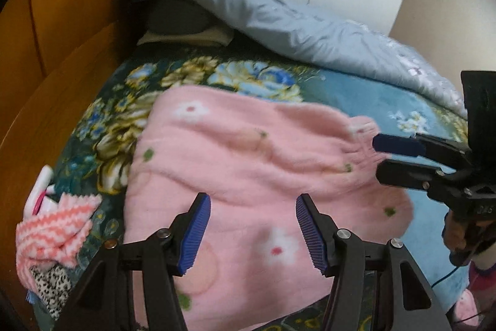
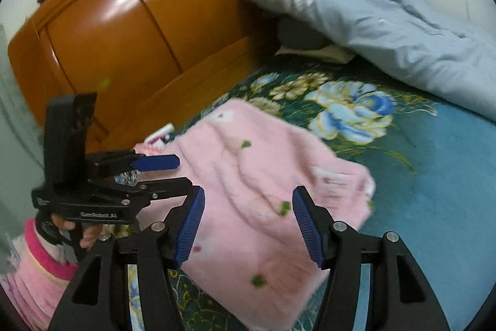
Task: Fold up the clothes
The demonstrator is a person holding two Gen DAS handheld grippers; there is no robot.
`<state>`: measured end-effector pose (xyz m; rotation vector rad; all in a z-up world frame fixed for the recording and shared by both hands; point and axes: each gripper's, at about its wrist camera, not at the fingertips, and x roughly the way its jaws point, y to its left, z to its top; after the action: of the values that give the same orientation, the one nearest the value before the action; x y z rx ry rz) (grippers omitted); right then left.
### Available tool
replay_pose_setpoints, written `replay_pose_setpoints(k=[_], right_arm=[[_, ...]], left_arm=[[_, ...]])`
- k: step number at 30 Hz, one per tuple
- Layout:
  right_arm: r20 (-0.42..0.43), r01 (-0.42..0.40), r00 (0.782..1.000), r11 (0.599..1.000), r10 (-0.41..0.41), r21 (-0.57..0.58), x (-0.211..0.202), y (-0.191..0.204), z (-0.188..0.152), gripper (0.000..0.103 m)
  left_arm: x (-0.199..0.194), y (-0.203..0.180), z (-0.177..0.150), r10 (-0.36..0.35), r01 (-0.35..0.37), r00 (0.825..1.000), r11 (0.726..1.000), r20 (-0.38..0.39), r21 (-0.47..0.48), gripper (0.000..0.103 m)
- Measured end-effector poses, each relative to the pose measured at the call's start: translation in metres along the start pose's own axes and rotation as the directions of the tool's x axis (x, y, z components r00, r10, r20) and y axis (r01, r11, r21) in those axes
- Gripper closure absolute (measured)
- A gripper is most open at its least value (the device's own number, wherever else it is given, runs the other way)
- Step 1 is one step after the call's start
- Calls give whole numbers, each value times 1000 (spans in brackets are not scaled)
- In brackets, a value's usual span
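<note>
At lower left of the left wrist view lies a striped knit garment [image 1: 52, 234]; mid-frame, the pink fleece garment [image 1: 248, 176] covers the bed [image 1: 356, 95], left claw [image 1: 252, 233] wide above it; the right claw [image 1: 379, 157], narrow, empty, meets its cuff.

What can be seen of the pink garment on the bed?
The pink garment is fluffy, fleece-like cloth printed with white flowers and small green leaves. It lies folded and rumpled on the floral bedspread, with a gathered cuff at one end. Neither open gripper holds it; whether the right gripper's tips touch the cuff is unclear.
</note>
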<state>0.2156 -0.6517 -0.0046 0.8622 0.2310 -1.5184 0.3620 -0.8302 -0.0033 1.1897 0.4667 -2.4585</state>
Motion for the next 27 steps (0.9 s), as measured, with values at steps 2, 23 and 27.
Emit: replay_pose_setpoints(k=[2,23,27], right_arm=[[-1,40,999,999,-40,19,6,-11,0,43],[-44,90,995,989,-86,119,26,-39,-11,42],[2,55,998,997,-55,57,0,-13,-21,42]], left_arm=[[4,2,-2,16,-16,1000,1000,-24,-2,42],[22,8,-14,37,-36,987,999,-155,6,41],[9,1,-8,35,-31,992,999,-121,33,40]])
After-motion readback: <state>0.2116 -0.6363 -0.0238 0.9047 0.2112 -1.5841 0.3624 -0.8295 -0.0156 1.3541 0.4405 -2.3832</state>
